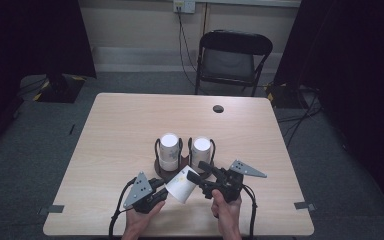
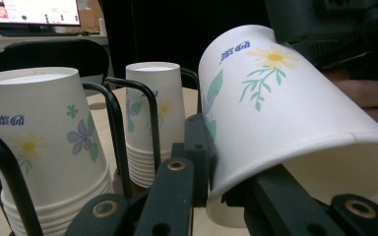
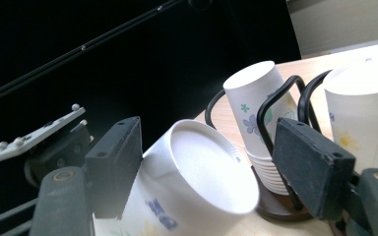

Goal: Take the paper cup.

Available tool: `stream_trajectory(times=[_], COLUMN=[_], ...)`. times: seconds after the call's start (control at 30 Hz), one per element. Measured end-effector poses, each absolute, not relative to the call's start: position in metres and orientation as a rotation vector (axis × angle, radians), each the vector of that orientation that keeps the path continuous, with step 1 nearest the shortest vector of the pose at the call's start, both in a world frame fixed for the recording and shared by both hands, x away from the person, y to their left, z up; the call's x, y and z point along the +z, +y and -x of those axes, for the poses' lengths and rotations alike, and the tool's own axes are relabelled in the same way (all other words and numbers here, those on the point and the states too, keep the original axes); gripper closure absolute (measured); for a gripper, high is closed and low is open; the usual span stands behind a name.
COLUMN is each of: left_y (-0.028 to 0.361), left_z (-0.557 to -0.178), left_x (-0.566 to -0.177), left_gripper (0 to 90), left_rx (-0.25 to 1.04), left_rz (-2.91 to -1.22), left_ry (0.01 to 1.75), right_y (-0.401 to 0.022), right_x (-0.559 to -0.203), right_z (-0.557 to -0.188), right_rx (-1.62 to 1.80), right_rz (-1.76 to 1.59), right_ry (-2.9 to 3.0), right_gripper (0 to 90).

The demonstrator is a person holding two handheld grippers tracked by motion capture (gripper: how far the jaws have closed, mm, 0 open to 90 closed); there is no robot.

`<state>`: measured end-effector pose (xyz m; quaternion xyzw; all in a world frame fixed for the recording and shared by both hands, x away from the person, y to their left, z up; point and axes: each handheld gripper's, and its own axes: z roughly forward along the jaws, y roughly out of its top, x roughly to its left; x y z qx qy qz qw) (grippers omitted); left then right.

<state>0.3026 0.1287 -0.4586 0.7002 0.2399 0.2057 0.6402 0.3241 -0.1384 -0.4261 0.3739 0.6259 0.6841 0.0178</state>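
A: The paper cup (image 1: 181, 184) lies tilted above the table (image 1: 120, 130) in the high view, just in front of two cup stacks (image 1: 169, 150) in a black wire holder (image 1: 186, 150), between both grippers.

B: In the left gripper view?

A: The left gripper (image 2: 211, 182) pinches the cup's (image 2: 280, 113) rim wall, jaws nearly closed.

B: And the right gripper view?

A: The right gripper (image 3: 211, 167) stands half open around the cup's (image 3: 202, 172) base end, its pads apart from it.

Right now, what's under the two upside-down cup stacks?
Both stacks sit in a black wire holder on a dark round base. The stacks cover the middle of the base.
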Motion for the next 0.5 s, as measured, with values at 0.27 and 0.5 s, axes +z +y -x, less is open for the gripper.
stream_trajectory(times=[0.27,0.5], left_y=[0.132,0.136], left_z=[-0.309,-0.31], left_x=[-0.453,-0.449], left_gripper=[85.1,85.0], left_rx=[0.47,0.466], left_rz=[-1.691,-1.737], left_ry=[0.545,0.547], right_y=[-0.149,-0.155], right_x=[-0.428,-0.428], right_z=[-0.321,-0.317], right_rx=[2.116,2.063], right_rz=[-1.146,-1.114], right_ry=[1.914,1.926], right_gripper=[26.9,28.6])
